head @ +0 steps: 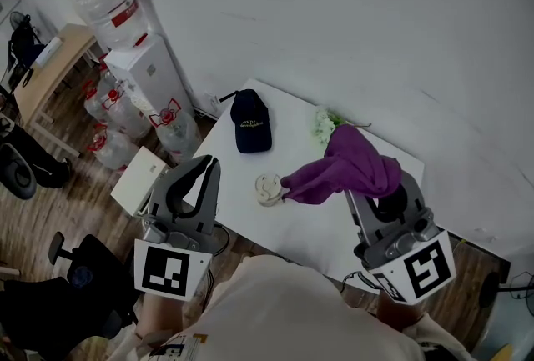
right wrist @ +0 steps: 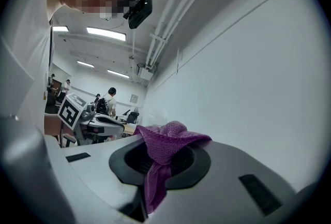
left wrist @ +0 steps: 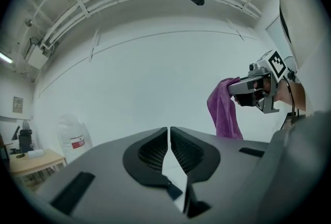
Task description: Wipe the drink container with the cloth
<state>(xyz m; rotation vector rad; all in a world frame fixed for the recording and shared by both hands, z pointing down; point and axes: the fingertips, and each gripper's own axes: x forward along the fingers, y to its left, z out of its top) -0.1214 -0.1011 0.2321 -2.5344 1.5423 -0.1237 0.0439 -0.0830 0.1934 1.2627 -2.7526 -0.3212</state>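
The white rectangular table point(head: 313, 236) lies below both pairs of jaws, with bare top between them. The right gripper point(right wrist: 164, 151) clamps a crumpled purple cloth point(head: 346, 167) that drapes ahead of its jaws. The left gripper point(left wrist: 169, 140) is closed and empty, at the table's left edge. A dark blue cap point(head: 250, 122) lies beyond it. The small round pale drink container point(head: 269, 188) sits between the two pairs of jaws, by the cloth's tip.

We see the purple cloth point(head: 346, 163) bunched up and pinched between the jaws of the right gripper point(right wrist: 164, 158), with one loose end hanging down. The drink container point(head: 269, 188), small, round and pale, stands on the white table point(head: 334, 226).
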